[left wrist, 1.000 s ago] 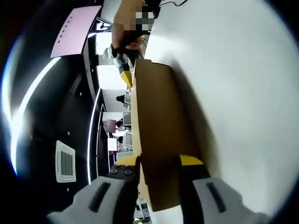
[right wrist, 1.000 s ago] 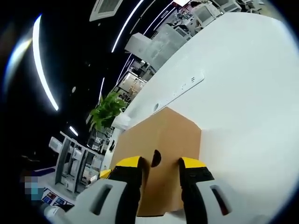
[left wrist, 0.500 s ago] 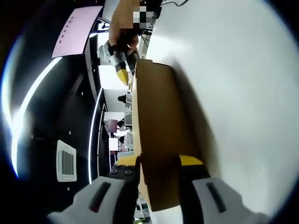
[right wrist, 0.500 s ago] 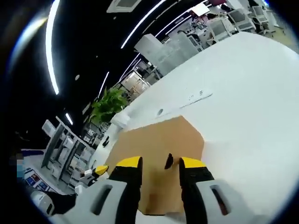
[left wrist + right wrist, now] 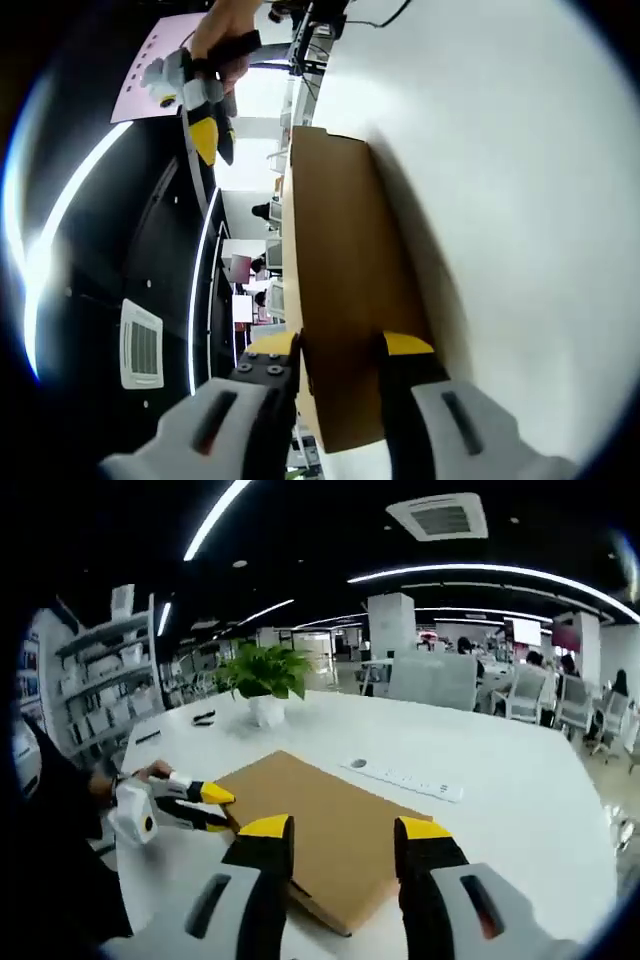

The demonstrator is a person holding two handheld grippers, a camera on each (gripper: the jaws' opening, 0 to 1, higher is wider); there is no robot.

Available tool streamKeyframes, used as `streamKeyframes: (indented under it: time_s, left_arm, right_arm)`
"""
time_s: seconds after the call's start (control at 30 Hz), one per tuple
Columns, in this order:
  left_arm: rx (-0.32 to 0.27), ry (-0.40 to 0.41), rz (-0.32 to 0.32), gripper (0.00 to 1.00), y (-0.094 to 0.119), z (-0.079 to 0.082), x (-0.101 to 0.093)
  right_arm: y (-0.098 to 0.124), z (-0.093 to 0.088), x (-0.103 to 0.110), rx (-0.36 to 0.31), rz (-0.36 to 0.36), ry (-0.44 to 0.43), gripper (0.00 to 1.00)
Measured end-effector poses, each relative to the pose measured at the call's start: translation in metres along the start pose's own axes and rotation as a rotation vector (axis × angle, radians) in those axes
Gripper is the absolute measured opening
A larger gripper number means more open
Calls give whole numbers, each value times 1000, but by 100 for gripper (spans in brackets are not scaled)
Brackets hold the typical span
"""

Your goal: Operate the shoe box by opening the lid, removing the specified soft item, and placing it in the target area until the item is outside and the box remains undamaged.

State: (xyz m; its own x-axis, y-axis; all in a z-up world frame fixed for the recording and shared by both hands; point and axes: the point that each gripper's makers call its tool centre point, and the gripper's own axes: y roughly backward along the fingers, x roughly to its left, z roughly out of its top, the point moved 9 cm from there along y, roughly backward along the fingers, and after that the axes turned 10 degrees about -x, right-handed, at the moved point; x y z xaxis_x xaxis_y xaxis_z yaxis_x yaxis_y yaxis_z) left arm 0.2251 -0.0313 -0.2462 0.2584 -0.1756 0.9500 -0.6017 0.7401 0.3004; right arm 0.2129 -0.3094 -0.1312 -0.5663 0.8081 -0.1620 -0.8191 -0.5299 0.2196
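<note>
A flat brown cardboard shoe box [image 5: 330,810] lies with its lid down on the white table [image 5: 520,810]. My left gripper [image 5: 338,345] is shut on one end of it, with cardboard [image 5: 335,250] filling the gap between the yellow-tipped jaws. In the right gripper view the left gripper [image 5: 218,808] pinches the box's left corner. My right gripper [image 5: 345,830] hovers open above the near part of the lid, touching nothing. In the left gripper view the right gripper [image 5: 210,140] is held by a hand, off the box's far end. What is inside the box is hidden.
On the table beyond the box lies a white power strip [image 5: 405,778]. Farther back stand a potted plant [image 5: 262,675] and a small black object [image 5: 203,717]. A person's dark sleeve [image 5: 60,810] fills the left side. Bare table [image 5: 500,200] stretches beside the box.
My right gripper has let go of the box's end, opened wider and lifted away from it, and its view has swung level. The left gripper and the box have stayed put.
</note>
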Motion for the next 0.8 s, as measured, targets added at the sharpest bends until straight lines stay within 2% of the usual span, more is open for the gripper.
streamKeyframes:
  time_s: [0.13, 0.3, 0.4, 0.47, 0.53, 0.7, 0.8]
  left_arm:
    - [-3, 9, 2, 30, 0, 0, 0]
    - [-6, 7, 5, 30, 0, -1, 0]
    - [-9, 10, 7, 30, 0, -1, 0]
    - [-12, 17, 13, 30, 0, -1, 0]
    - [-12, 17, 13, 30, 0, -1, 0]
    - [-23, 23, 15, 30, 0, -2, 0]
    - [-27, 35, 19, 30, -1, -1, 1]
  right_arm:
    - [2, 6, 16, 8, 1, 193, 42]
    - [4, 13, 33, 32, -42, 462, 41]
    - [4, 14, 43, 24, -48, 533, 41]
    - [4, 12, 54, 30, -58, 615, 42]
    - [4, 9, 58, 40, -66, 644, 42]
    - [-5, -8, 78, 84, -75, 804, 46]
    - [-10, -14, 87, 93, -74, 861, 47]
